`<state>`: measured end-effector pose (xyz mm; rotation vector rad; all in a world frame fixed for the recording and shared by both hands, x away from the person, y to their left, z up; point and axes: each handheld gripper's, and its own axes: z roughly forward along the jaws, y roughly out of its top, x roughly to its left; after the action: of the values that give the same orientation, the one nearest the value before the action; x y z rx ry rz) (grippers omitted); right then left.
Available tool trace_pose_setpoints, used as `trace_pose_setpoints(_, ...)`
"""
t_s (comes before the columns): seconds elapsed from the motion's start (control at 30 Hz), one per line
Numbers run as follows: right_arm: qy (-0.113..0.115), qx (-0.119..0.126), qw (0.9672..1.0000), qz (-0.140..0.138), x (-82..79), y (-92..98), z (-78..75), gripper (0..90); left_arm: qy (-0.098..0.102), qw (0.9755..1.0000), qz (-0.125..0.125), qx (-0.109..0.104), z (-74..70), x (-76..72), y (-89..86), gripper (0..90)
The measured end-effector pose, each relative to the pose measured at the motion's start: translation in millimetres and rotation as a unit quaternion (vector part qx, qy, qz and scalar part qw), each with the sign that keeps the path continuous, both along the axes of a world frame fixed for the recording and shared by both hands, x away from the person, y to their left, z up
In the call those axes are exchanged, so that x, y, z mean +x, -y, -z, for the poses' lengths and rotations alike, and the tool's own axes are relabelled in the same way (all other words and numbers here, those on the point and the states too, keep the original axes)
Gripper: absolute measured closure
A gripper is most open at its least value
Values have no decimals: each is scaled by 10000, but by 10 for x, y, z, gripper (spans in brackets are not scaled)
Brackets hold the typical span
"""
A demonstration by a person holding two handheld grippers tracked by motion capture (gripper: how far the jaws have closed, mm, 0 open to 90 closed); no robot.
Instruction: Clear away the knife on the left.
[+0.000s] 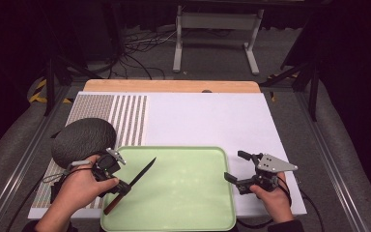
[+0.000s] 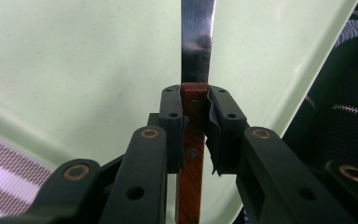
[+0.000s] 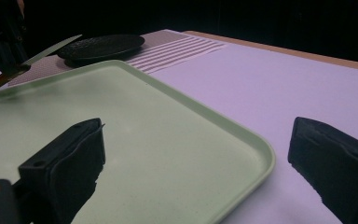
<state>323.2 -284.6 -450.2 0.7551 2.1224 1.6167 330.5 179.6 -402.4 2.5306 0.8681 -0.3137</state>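
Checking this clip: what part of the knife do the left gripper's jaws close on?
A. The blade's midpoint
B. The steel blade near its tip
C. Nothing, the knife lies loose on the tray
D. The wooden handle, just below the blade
D: in the left gripper view the left gripper clamps the reddish wooden handle of the knife, whose blade runs out past the jaws over the green tray.

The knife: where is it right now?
In the high view the knife is at the green tray's left edge, its wooden handle clamped in the left tool, blade over the tray.
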Motion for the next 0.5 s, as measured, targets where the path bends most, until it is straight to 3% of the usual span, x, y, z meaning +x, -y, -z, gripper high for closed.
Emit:
trace_pose_setpoints(0.13, -9, -29, 10000, -7, 0, -2, 4, 47, -59, 9998, -13, -185, 65, 11, 11, 775)
trace_pose_setpoints(0.5, -23, -43, 10000, -32, -1, -1, 14, 47, -184, 9997, 5, -183, 140, 25, 49, 775)
